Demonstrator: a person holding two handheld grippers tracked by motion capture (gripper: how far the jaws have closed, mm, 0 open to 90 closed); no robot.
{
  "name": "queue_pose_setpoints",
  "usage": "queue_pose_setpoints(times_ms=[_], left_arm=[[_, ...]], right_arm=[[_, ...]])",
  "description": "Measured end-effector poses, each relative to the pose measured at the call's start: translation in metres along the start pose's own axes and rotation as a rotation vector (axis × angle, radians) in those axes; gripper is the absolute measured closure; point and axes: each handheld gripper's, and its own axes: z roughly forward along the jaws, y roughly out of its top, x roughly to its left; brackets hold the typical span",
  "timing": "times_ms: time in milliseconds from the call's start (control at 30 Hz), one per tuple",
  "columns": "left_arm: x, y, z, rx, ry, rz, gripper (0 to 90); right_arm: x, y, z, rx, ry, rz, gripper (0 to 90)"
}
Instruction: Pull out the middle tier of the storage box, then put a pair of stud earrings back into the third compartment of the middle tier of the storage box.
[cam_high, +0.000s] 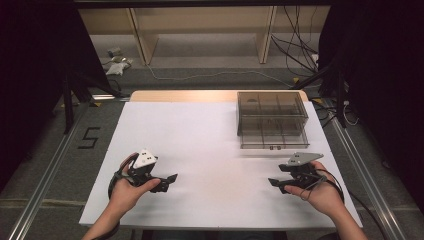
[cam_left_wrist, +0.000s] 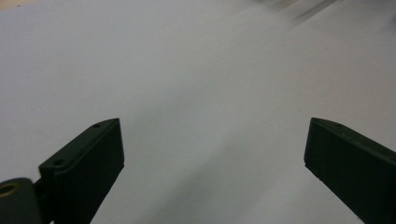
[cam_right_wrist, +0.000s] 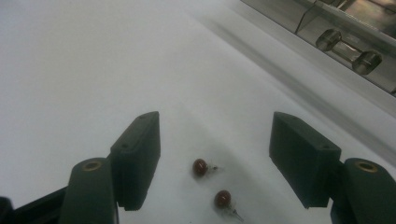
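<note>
- White flat table top: wide bare stretch across the middle and left; near edge just behind both wrists, left and right edges close outside each hand.
- Left black two-jaw gripper with grey three-cornered plate, held low over the near-left part of the table; jaws spread wide, released, nothing between them in the left gripper view. Open room ahead and toward the right.
- Right black two-jaw gripper at the near-right, tips pointing left; jaws apart, unclenched, gripping nothing.
- Two small dark-red round stud earrings with thin metal posts, lying on the white surface between the right gripper's jaws, touching neither pad; the two studs just beside each other, apart.
- Clear smoky plastic drawer box with inner compartments, at the far right of the table, its far side near the far edge; front with a small clear bar handle facing near. Stands well apart from the left gripper, nearer to the right one.
- Beyond the far edge: grey floor, loose black cables, pale wooden shelf frame. Black tripod legs at far left off the table.
</note>
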Motion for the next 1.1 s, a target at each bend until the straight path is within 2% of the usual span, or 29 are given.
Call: queue_pose_setpoints(times_ms=[167, 333, 500, 633, 733, 900, 1100], left_arm=[[0.0, 0.001, 0.001, -0.002, -0.006, -0.005, 5.0], [0.001, 0.0, 0.001, -0.009, -0.016, -0.006, 5.0], [0.0, 0.002, 0.0, -0.009, -0.011, -0.002, 5.0], [-0.002, 0.002, 0.001, -0.005, -0.009, 0.005, 4.9], [-0.002, 0.002, 0.001, -0.004, -0.008, 0.004, 4.9], [-0.001, 0.001, 0.002, -0.001, -0.009, 0.002, 5.0], [0.0, 0.002, 0.003, 0.001, -0.011, 0.001, 5.0]], right_arm=[[-0.001, 0.0, 0.0, -0.007, 0.007, 0.003, 35.7], [-0.003, 0.001, 0.002, 0.006, 0.03, -0.01, 41.8], [-0.003, 0.001, 0.002, 0.016, 0.05, -0.047, 47.5], [-0.006, -0.005, 0.001, 0.034, 0.064, -0.091, 48.5], [-0.01, -0.01, 0.001, 0.053, 0.063, -0.129, 47.7], [-0.016, -0.009, 0.006, 0.072, 0.043, -0.164, 48.8], [-0.018, -0.01, 0.013, 0.109, 0.061, -0.197, 51.4]])
